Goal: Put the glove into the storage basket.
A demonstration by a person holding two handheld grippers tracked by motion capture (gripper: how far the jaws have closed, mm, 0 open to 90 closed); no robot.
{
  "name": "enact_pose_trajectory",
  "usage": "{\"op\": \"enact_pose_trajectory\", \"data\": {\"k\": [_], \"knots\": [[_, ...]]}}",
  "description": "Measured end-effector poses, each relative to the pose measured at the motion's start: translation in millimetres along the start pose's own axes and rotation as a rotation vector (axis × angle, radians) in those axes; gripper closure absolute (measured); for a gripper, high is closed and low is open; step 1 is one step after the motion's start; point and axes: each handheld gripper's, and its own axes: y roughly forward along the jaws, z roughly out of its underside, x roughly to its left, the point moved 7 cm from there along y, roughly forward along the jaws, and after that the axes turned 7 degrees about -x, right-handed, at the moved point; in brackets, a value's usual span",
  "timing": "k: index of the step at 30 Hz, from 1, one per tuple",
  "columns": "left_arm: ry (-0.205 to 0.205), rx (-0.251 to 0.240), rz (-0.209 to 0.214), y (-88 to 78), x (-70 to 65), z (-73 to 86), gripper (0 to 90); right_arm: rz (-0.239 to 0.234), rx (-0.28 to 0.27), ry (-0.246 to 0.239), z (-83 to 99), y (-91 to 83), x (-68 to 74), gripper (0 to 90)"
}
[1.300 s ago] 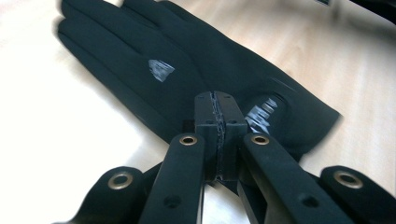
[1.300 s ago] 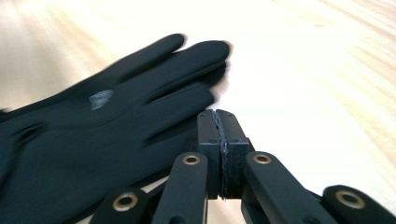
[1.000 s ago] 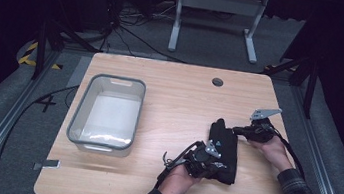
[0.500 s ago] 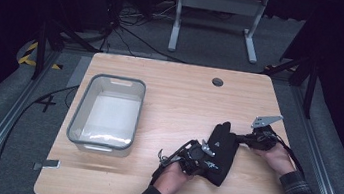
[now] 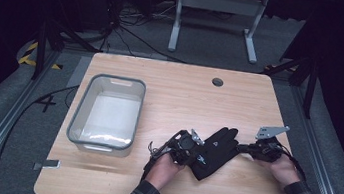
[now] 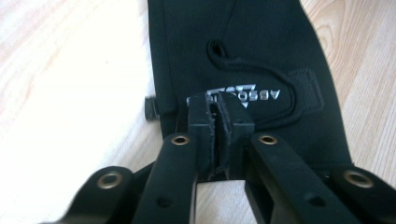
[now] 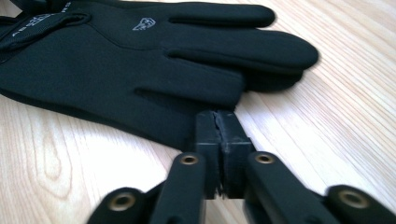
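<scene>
A black glove (image 5: 216, 150) lies flat on the wooden table (image 5: 185, 94), its fingers pointing to the far right. My left gripper (image 5: 197, 152) is at its cuff. In the left gripper view the glove's cuff (image 6: 243, 46), with its white lettering, lies just under my left gripper (image 6: 219, 105). Its jaws have just been opening and stand a thin slit apart with nothing between them. My right gripper (image 5: 240, 148) is at the fingertip end. In the right gripper view the glove (image 7: 116, 60) spreads ahead, and my right gripper (image 7: 217, 119) is shut at its near edge, holding nothing that I can see.
A clear grey-rimmed tub (image 5: 117, 78) stands on the left half of the table. A round cable hole (image 5: 218, 82) sits near the far edge. A small metal piece (image 5: 47, 164) sticks out at the table's front left. Both forearms come in over the front edge.
The glove, narrow and bunched before, now lies spread flat. My left hand has shifted left along the cuff, and my right hand has drawn back toward the right front.
</scene>
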Motion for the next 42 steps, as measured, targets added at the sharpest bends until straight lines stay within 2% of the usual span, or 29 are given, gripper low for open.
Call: {"op": "enact_pose_trajectory", "data": {"k": [4, 8, 9, 12, 14, 16, 20, 27, 32, 37, 39, 40, 42], "knots": [[0.002, -0.022, 0.024, 2.0, -0.5, -11.9, 71.0, 0.026, -0.015, 0.034, 8.1, -12.4, -2.4, 72.7], [-0.001, -0.053, 0.036, 6.6, 3.6, -25.6, 53.3, 0.073, -0.037, 0.061, 18.4, -24.9, -3.7, 51.2], [-0.009, -0.049, 0.047, 8.9, 5.0, -28.1, 48.8, 0.078, -0.04, 0.076, 22.0, -27.2, -3.9, 46.1], [-0.011, -0.051, 0.062, 17.7, 9.3, -35.4, 37.1, 0.113, -0.024, 0.081, 33.2, -29.9, -3.6, 34.3], [-0.013, -0.068, 0.075, 24.3, 10.7, -39.5, 31.1, 0.138, -0.02, 0.082, 39.3, -30.9, -3.7, 29.0], [-0.012, -0.053, 0.097, 32.1, 9.9, -41.1, 23.1, 0.161, -0.03, 0.083, 42.6, -32.8, -3.6, 24.0], [-0.002, -0.042, 0.1, 45.2, 8.0, -42.6, 15.3, 0.192, -0.042, 0.08, 47.8, -34.2, -4.1, 16.3], [0.004, -0.013, 0.082, 58.6, 7.5, -38.6, 13.7, 0.198, -0.057, 0.065, 48.9, -32.9, -4.0, 14.1], [0.029, 0.008, 0.076, 64.2, 7.2, -34.0, 13.7, 0.197, -0.067, 0.062, 49.3, -32.0, -3.7, 12.5], [0.046, 0.012, 0.064, 63.0, 5.8, -33.3, 19.9, 0.199, -0.069, 0.062, 49.3, -31.4, -3.4, 11.6], [0.06, 0.022, 0.066, 61.1, 5.1, -33.1, 26.4, 0.198, -0.068, 0.062, 49.4, -31.3, -3.3, 11.5], [0.07, 0.019, 0.081, 60.2, 4.4, -33.8, 33.6, 0.199, -0.067, 0.062, 49.4, -31.3, -3.3, 11.2], [0.06, 0.02, 0.098, 59.4, 3.0, -34.3, 48.8, 0.196, -0.066, 0.062, 49.2, -30.8, -2.7, 10.3]]}}
